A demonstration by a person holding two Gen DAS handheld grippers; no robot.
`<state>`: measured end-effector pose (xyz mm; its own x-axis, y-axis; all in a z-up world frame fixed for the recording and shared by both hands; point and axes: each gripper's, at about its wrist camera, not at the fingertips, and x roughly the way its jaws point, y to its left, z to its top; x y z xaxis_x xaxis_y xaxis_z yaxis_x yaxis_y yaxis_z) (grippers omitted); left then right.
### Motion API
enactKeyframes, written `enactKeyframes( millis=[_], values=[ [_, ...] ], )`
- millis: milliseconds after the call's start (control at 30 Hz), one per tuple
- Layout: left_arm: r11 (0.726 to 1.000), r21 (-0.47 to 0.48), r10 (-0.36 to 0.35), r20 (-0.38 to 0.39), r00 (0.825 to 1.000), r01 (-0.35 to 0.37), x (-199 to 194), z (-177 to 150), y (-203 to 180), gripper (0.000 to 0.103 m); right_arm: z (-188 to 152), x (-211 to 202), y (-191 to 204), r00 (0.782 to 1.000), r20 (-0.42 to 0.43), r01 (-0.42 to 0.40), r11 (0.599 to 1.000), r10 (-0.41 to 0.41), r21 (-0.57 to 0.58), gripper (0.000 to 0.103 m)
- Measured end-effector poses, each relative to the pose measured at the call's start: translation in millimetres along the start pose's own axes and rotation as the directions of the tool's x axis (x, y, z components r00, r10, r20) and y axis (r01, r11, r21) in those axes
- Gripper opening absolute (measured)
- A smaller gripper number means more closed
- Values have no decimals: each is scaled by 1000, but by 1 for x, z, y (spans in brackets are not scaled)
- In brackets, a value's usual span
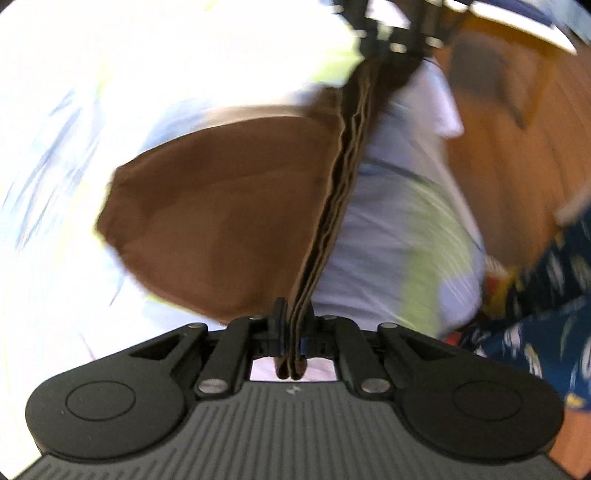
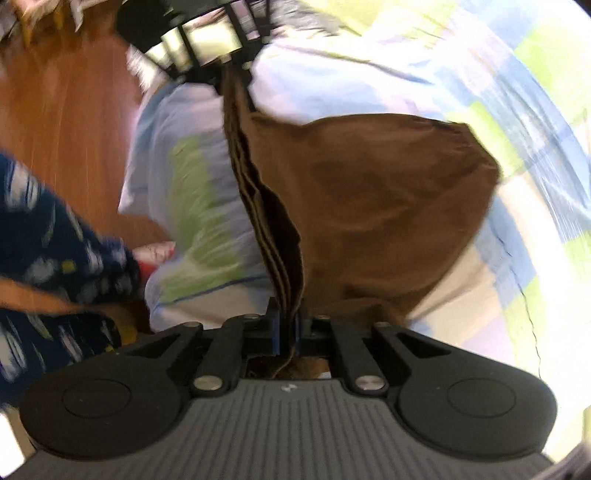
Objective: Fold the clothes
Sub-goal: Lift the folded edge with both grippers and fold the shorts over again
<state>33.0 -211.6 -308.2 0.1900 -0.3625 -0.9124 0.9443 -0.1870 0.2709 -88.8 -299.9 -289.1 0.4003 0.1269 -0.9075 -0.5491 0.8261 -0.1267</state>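
A brown garment [image 1: 221, 221] hangs folded in several layers, its top edge stretched tight between my two grippers. My left gripper [image 1: 293, 332] is shut on one end of that edge, and in its view the right gripper [image 1: 391, 33] shows at the top, pinching the other end. In the right wrist view my right gripper [image 2: 290, 328] is shut on the brown garment [image 2: 388, 206], and the left gripper [image 2: 221, 48] holds the far end at the top. The cloth sags below the edge over a bed. Both pictures are blurred by motion.
A bedsheet [image 2: 498, 92] checked in white, blue and green lies under the garment, its corner [image 1: 417, 236] drooping over the bed's edge. Beyond it is a brown wooden floor [image 2: 66, 110]. A person's dark blue patterned clothing [image 1: 546, 325] stands beside the bed.
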Motion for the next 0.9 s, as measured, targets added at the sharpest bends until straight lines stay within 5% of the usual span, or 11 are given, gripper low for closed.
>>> enactKeyframes(
  millis=[200,300,567,800,900],
  values=[
    [959,-283,-24,2,1000,23,41,26,120,4,36,8,-112,1000,7,-26,991,25,130,4],
    [935,-351,-48,2,999,46,63,38,171,4,51,27,-172,998,-8,-55,980,58,191,4],
    [912,-384,-166,-30,986,142,118,59,254,6,77,78,-288,984,-58,-142,944,166,297,4],
    [914,-360,-216,-46,975,186,148,63,269,8,74,115,-322,968,-103,-184,922,231,341,4],
    [911,-362,-234,-62,970,197,156,62,275,26,67,123,-330,964,-102,-193,907,247,374,4]
  ],
)
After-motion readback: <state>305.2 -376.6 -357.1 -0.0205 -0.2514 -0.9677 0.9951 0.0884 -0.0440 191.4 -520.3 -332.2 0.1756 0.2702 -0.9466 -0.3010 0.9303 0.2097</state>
